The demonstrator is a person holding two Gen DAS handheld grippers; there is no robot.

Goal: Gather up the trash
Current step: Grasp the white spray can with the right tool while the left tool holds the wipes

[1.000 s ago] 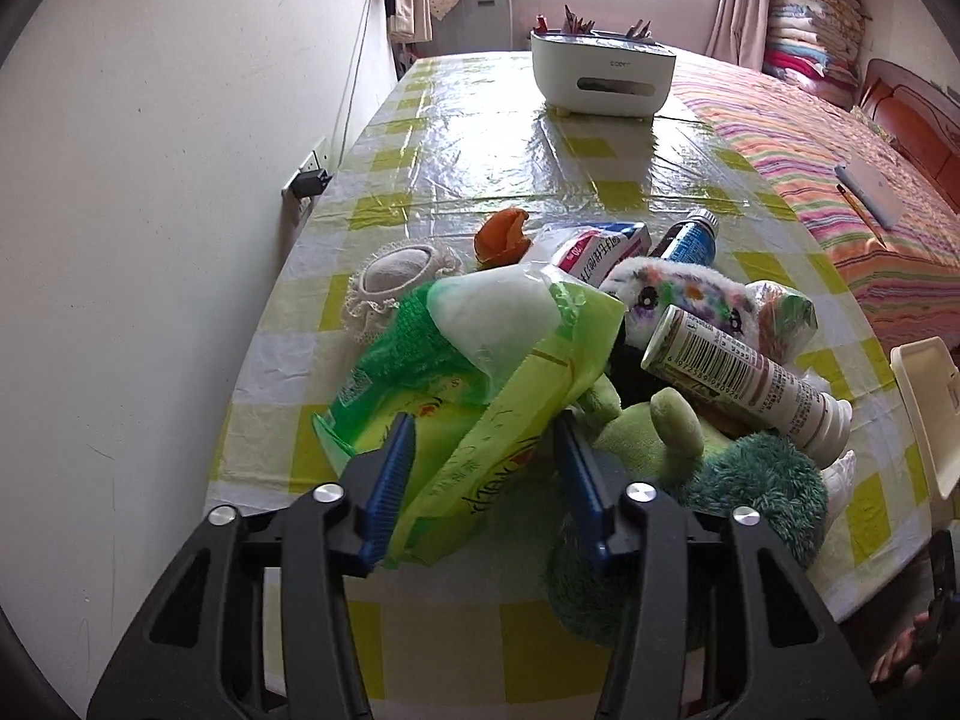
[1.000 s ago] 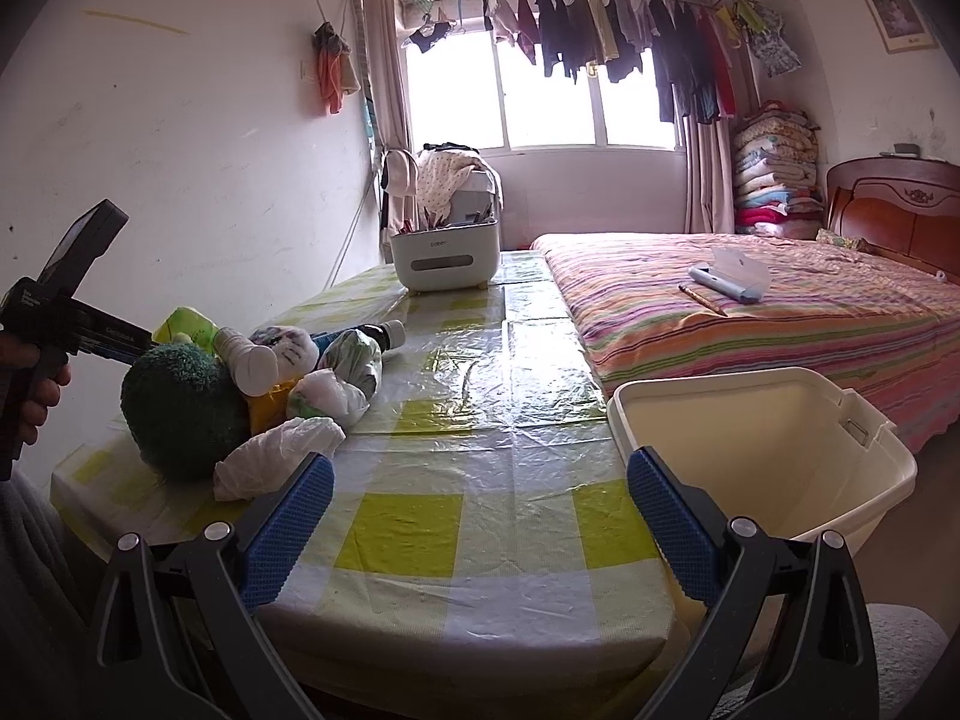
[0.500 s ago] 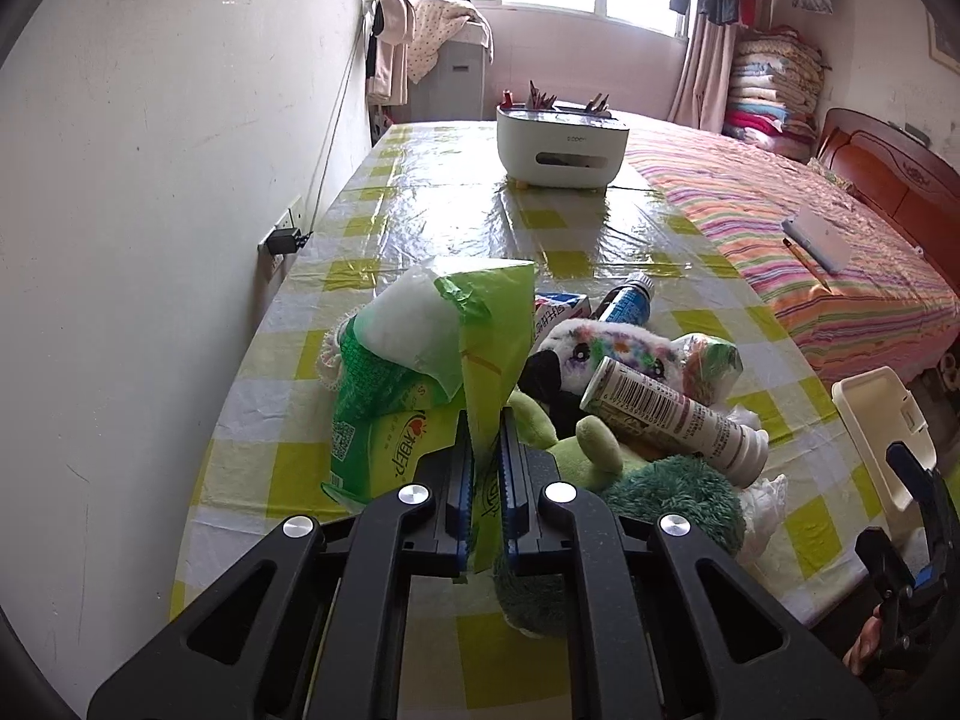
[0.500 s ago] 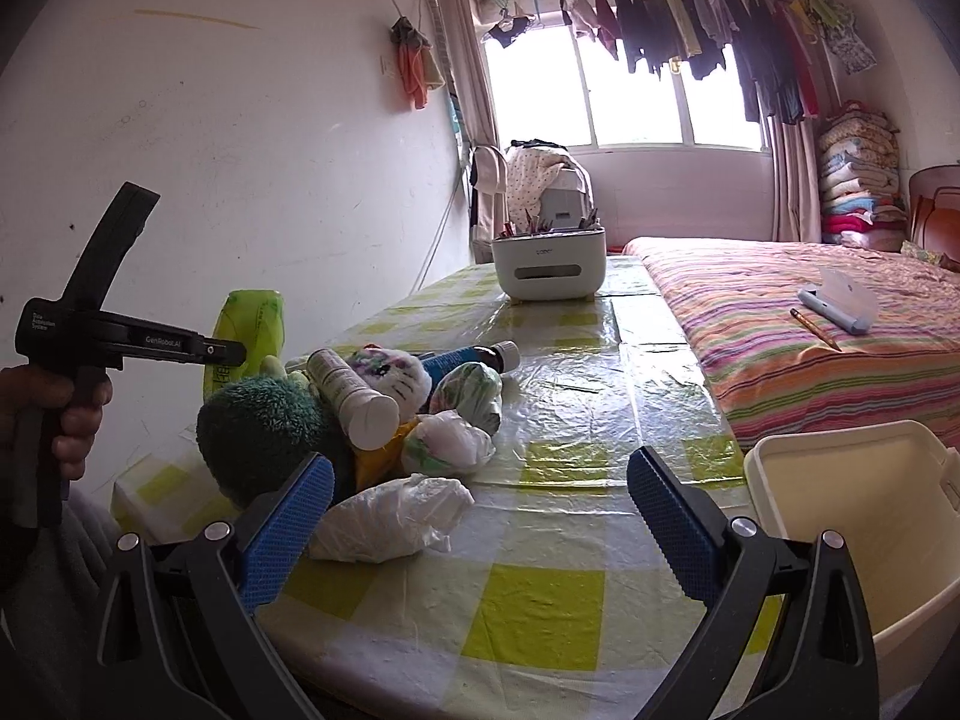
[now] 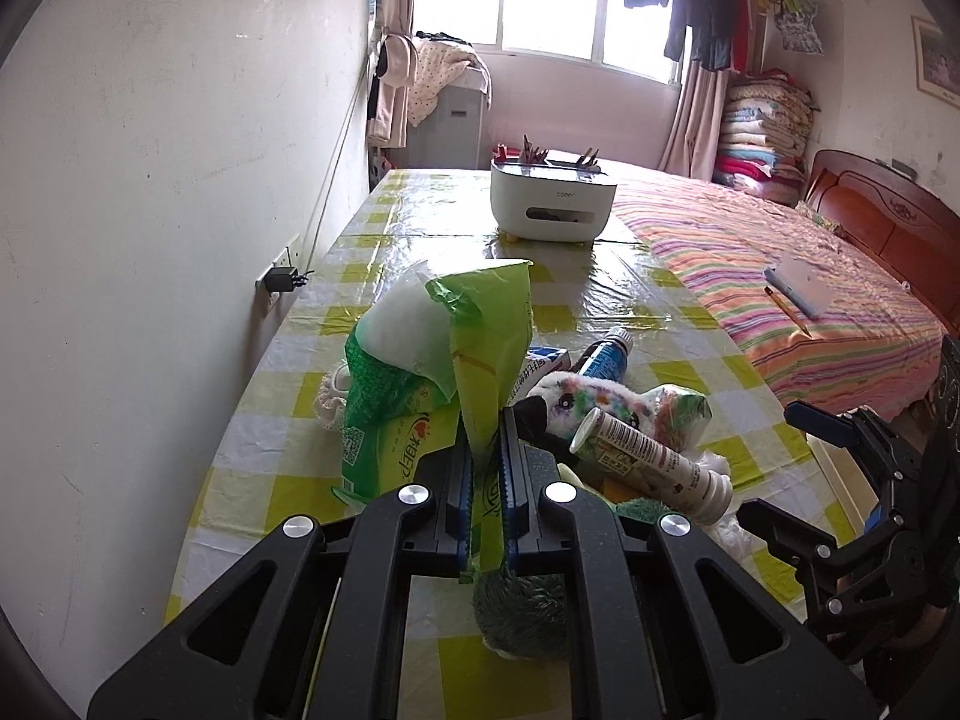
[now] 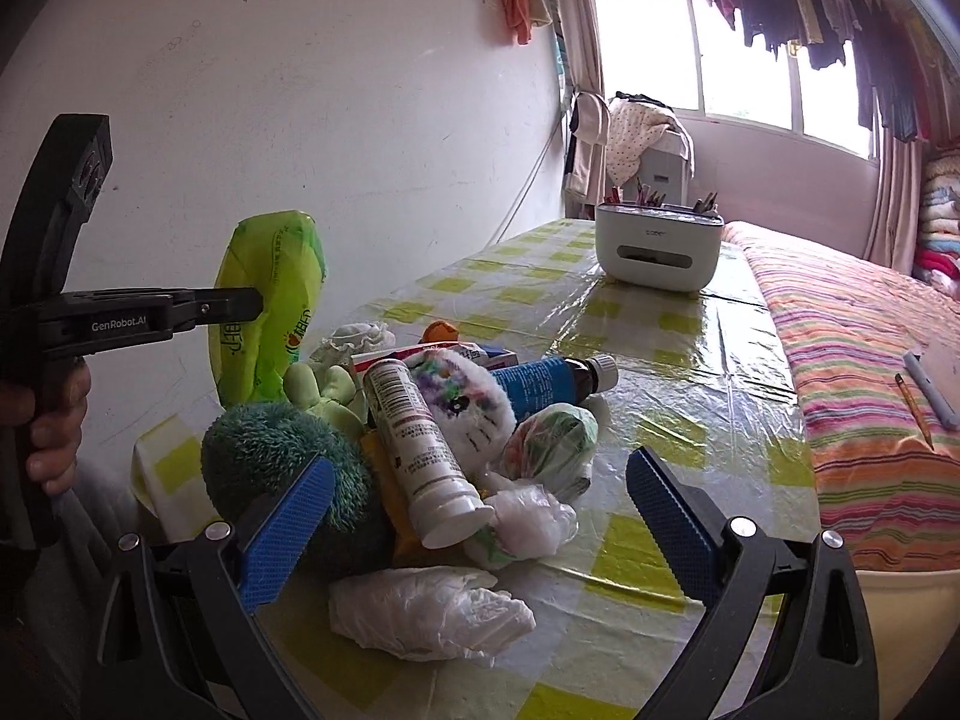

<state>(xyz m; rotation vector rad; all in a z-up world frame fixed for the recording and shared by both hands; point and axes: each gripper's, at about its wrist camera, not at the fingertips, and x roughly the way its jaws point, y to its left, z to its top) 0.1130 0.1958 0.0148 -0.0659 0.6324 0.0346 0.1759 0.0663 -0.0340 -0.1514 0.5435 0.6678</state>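
The left gripper (image 5: 486, 480) has its blue pads pressed together on the thin end of a green plastic tissue packet (image 5: 480, 360), which stands up from the jaws above the desk; in the right wrist view the same packet (image 6: 270, 306) hangs clear of the pile, near the wall-side edge. The right gripper (image 6: 474, 516) is wide, with nothing between its pads (it hovers over the near edge of the desk). Just below it lies a crumpled white plastic bag (image 6: 432, 606) on the yellow-and-white checked tablecloth (image 6: 660, 360). Behind the bag is the pile: a white cylindrical bottle with a printed label (image 6: 414, 444), a dark green fuzzy plush toy (image 6: 282, 468), a white plush with coloured spots (image 6: 462, 396) and a blue bottle with a white cap (image 6: 552, 381). A white plastic organizer box (image 6: 657, 252) stands at the far end.
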